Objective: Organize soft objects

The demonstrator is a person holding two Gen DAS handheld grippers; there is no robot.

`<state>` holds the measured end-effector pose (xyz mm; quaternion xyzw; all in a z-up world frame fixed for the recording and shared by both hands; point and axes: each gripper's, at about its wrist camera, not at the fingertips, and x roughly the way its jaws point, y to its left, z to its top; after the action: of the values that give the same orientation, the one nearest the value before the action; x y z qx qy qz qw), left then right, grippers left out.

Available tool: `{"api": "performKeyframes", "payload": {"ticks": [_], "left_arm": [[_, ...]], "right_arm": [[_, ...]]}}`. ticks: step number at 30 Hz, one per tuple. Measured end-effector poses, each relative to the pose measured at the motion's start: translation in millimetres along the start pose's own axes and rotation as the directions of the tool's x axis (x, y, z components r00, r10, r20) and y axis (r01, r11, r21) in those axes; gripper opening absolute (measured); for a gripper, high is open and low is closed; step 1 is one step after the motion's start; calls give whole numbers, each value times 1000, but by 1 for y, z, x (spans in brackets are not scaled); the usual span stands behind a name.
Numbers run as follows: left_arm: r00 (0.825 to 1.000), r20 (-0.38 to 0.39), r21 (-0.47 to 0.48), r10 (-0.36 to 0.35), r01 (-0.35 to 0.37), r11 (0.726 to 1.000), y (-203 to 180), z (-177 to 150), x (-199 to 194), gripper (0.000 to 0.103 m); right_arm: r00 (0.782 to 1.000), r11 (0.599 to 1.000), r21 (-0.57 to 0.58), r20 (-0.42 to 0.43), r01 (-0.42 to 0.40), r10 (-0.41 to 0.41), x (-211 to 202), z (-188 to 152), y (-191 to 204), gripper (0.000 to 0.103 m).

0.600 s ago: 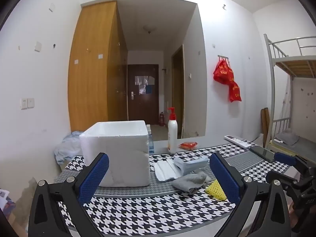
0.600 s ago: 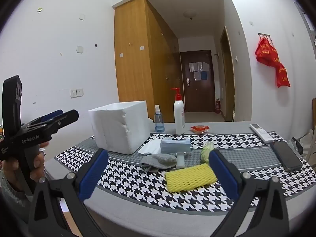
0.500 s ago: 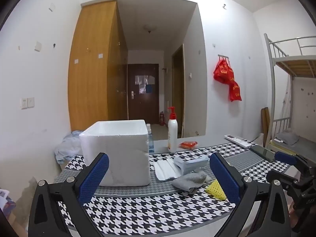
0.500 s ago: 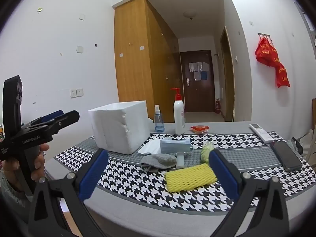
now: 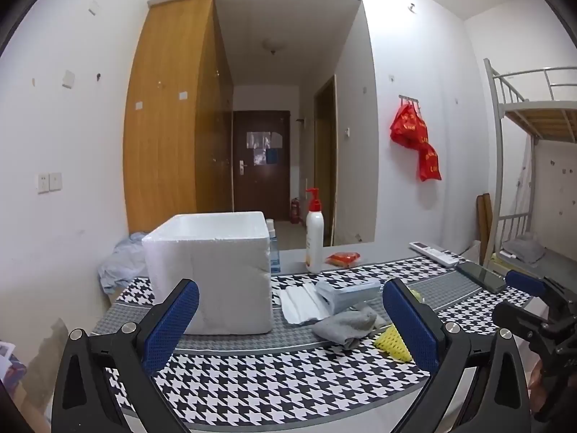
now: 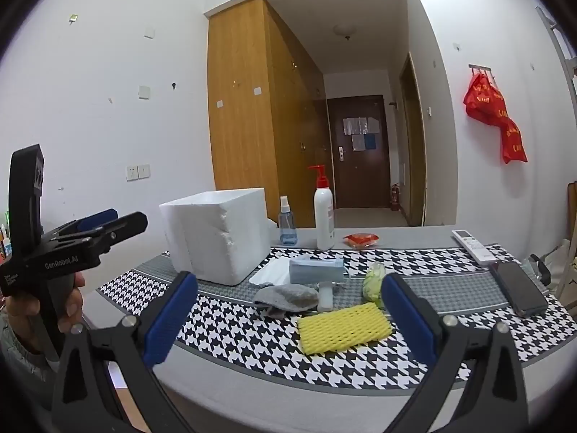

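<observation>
An open white foam box point(image 5: 212, 270) point(image 6: 216, 236) stands on the left of the houndstooth cloth point(image 5: 259, 386). Right of it lie folded white cloths point(image 5: 301, 303), a blue mask pack point(image 5: 348, 288) point(image 6: 316, 270), a grey sock point(image 5: 344, 324) point(image 6: 286, 297), a yellow foam net point(image 6: 344, 328) point(image 5: 391, 341) and a green foam net point(image 6: 375, 283). My left gripper point(image 5: 288, 328) stands open before the table's near edge, nothing between its fingers. My right gripper point(image 6: 288, 321) is open too, in front of the sock and yellow net, and empty.
A pump bottle point(image 6: 324, 216), a blue spray bottle point(image 6: 287, 225), a red packet point(image 6: 360, 240), a remote point(image 6: 474, 247) and a phone point(image 6: 521, 288) sit at the back and right. A bunk bed point(image 5: 533, 166) stands on the right. A hand point(image 6: 43, 310) holds the left gripper.
</observation>
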<state>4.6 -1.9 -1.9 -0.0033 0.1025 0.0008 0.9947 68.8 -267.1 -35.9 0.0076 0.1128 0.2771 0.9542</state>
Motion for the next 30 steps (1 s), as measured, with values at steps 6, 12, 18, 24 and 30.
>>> {"api": "performKeyframes", "payload": {"ticks": [6,12,18,24,30], "left_arm": [[1000,-11,10,-2,2,1000,0,-3,3,102],[1000,-11,5,1,-1,1000,1,-4,2,102],[1000,-12,4,12,-12,1000,0,-4,2,102],[1000,-11,9,17,-17,1000,-2,-3,3,102],[1000,-8,18,16,-16,1000,-2,-3,3,102]], "right_arm": [[1000,1000,0,-2,2,-2,0,0,0,103],[1000,1000,-9,2,4,-4,-1,0,0,103],[1000,1000,-7,10,9,-9,-2,0,0,103],[1000,1000,2,12,9,-9,-1,-1,-2,103],[1000,1000,3,17,19,-19,-2,-1,-3,103]]}}
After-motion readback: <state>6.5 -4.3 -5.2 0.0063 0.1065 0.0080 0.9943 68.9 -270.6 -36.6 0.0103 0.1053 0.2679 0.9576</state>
